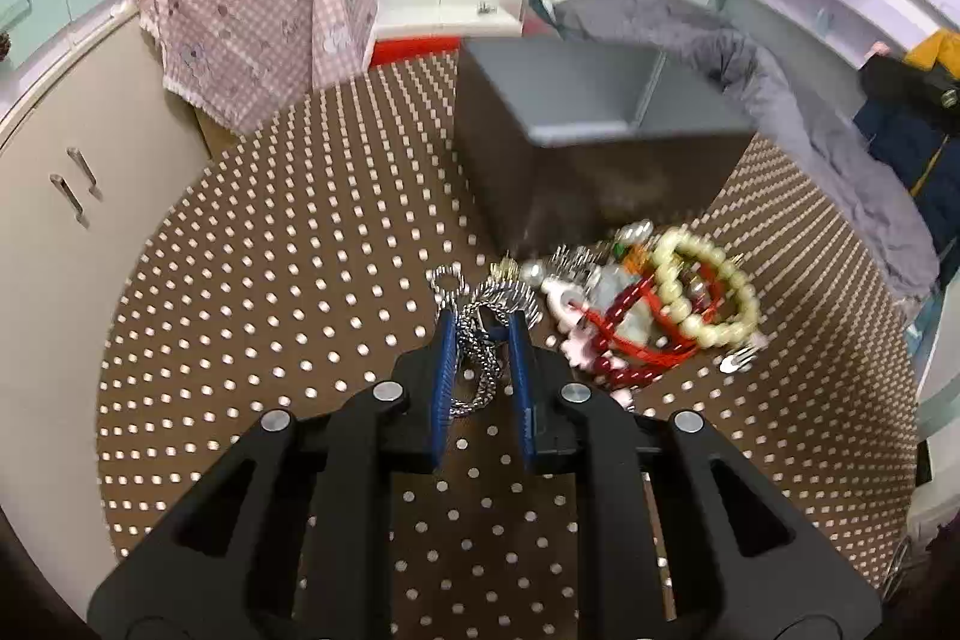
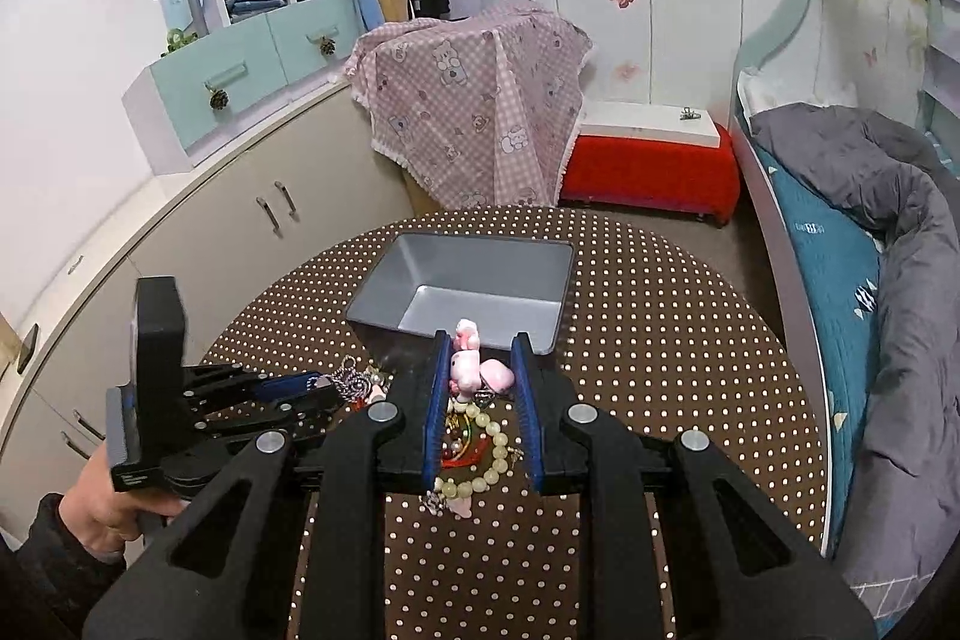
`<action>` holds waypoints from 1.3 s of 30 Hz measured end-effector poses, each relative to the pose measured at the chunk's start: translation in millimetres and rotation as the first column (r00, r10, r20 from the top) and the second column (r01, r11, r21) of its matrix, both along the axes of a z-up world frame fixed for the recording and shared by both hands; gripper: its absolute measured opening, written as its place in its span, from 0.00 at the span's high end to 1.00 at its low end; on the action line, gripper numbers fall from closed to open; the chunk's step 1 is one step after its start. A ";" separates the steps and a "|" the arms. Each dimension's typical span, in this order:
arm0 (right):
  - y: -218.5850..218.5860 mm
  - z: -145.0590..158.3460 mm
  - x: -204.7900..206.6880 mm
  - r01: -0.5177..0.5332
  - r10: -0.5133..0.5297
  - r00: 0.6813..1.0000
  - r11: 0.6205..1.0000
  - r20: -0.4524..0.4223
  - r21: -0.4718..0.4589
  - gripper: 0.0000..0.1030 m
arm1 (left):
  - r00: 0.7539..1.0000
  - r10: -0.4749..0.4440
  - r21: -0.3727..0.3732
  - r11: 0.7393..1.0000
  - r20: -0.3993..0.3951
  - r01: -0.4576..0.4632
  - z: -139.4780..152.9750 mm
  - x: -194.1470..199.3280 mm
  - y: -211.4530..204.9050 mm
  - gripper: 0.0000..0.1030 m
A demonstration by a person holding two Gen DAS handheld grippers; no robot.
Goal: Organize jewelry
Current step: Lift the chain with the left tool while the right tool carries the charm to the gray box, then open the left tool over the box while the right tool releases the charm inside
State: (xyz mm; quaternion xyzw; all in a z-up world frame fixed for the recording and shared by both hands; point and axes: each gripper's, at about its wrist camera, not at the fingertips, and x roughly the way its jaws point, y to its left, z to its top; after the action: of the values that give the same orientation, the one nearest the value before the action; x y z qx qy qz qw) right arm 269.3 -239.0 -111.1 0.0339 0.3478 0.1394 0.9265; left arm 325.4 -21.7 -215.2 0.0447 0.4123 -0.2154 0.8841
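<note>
Left gripper (image 1: 483, 325) fingers clamp a twisted silver chain (image 1: 480, 340) on the dotted desk (image 1: 270, 280); right gripper (image 2: 480, 346) fingers pinch a pink charm (image 2: 465, 361) (pale beads (image 2: 489, 451) below), grey tray (image 2: 468, 289) just beyond.

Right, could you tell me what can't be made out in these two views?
- Left wrist view: the grey tray is blurred, its floor hidden behind its near wall.
- Left wrist view: whether the left gripper actually pinches the silver chain between its pads.
- Right wrist view: the right gripper covers most of the jewelry pile.
</note>
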 end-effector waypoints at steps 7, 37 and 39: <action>7.2 26.5 3.7 -0.021 0.022 0.998 1.000 0.066 -0.014 0.82 | 0.989 -0.019 -0.066 0.997 0.148 0.029 72.0 -20.1 11.0 0.83; 7.5 51.3 73.6 -0.073 0.073 0.996 0.997 0.048 0.003 0.82 | 0.948 -0.039 -0.162 0.982 0.316 0.094 192.7 34.1 -43.7 0.83; 8.3 37.2 84.1 -0.074 0.074 0.997 0.997 -0.002 0.009 0.82 | 0.954 -0.034 -0.135 0.988 0.299 0.078 183.6 40.3 -49.2 0.82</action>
State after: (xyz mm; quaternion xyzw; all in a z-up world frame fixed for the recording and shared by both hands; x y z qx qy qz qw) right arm 353.4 -230.7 -73.9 0.0254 0.3493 0.1751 0.9202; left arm 365.8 -70.8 -31.6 0.0237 0.2571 -0.2609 0.9302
